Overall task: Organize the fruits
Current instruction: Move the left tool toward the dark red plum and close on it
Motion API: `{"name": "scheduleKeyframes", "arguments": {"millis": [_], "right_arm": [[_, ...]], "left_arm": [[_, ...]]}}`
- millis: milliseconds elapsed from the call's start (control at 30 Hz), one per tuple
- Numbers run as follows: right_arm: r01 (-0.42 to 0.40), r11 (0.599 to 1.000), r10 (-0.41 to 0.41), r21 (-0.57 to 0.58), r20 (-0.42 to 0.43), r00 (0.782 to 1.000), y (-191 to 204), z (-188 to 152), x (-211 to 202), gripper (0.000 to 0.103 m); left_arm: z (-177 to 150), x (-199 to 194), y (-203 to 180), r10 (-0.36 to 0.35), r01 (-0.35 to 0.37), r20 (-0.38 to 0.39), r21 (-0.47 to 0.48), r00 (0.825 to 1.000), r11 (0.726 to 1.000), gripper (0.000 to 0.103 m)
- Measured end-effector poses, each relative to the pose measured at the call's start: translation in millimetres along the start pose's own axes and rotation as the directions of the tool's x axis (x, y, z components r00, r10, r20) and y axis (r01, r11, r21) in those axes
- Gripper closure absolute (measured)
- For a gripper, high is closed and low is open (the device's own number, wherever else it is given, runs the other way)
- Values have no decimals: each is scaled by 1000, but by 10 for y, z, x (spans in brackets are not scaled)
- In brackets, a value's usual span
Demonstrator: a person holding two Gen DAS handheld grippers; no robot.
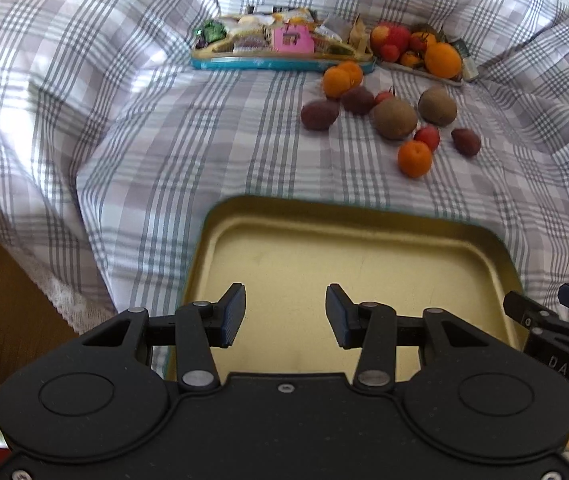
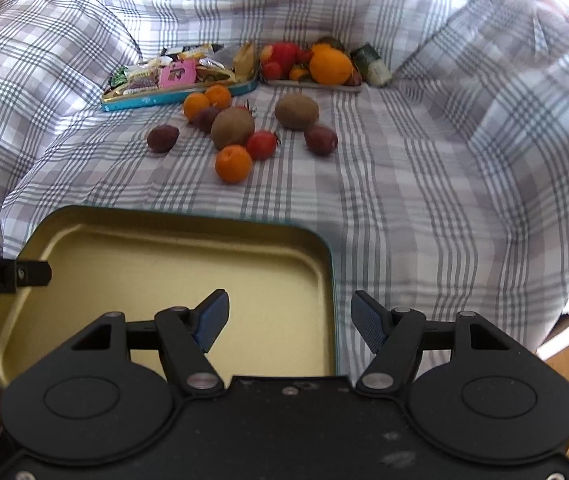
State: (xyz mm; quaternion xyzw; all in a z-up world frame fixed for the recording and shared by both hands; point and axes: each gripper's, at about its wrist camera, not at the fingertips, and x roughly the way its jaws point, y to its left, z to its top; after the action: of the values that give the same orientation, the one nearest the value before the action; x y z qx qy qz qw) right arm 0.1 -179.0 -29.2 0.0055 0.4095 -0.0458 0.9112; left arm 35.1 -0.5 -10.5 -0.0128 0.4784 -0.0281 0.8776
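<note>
- A bed covered in a grey and white checked sheet [image 1: 164,128] carries everything.
- At the near edge of the bed lies an empty gold-coloured tin tray [image 1: 364,216] with a teal outer rim, its inside bare.
- The left hand-held gripper [image 1: 285,316] hovers over the tray's near side, its two fingers spread apart and holding nothing.
- The right hand-held gripper [image 2: 289,322] hangs above the tray's right rim, one finger over the tray and one over the sheet, fingers spread and empty.
- Loose fruit lies in the middle of the bed, well apart from the tray: two brown kiwis [image 2: 232,128], small oranges [image 2: 233,164], dark plum-like fruits [image 2: 162,139] and small red fruits [image 2: 261,145].
- The nearest orange sits just beside a red fruit and a kiwi, with open sheet between it and the tray.
- Toward the far edge, a teal tin [image 1: 280,62] is heaped with wrapped snacks, two oranges touching its front.
- Right of that tin, a flat plate [image 2: 316,85] holds a large orange and red fruit.
</note>
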Motion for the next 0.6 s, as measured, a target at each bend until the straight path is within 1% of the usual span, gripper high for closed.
{"name": "scheduleKeyframes", "arguments": {"millis": [133, 333, 467, 600], "right_arm": [[10, 1000, -9, -11, 30, 999, 12, 131, 29, 32], [-19, 1000, 19, 15, 13, 1000, -30, 348, 156, 33], [-16, 1000, 16, 14, 8, 1000, -19, 468, 268, 33], [-15, 999, 15, 48, 12, 1000, -59, 591, 387, 33]], "left_arm": [[127, 10, -2, 17, -17, 35, 14, 999, 1000, 51], [312, 109, -1, 12, -13, 39, 17, 999, 1000, 51], [429, 197, -38, 17, -18, 48, 35, 999, 999, 51], [560, 312, -92, 13, -16, 48, 62, 999, 998, 51]]}}
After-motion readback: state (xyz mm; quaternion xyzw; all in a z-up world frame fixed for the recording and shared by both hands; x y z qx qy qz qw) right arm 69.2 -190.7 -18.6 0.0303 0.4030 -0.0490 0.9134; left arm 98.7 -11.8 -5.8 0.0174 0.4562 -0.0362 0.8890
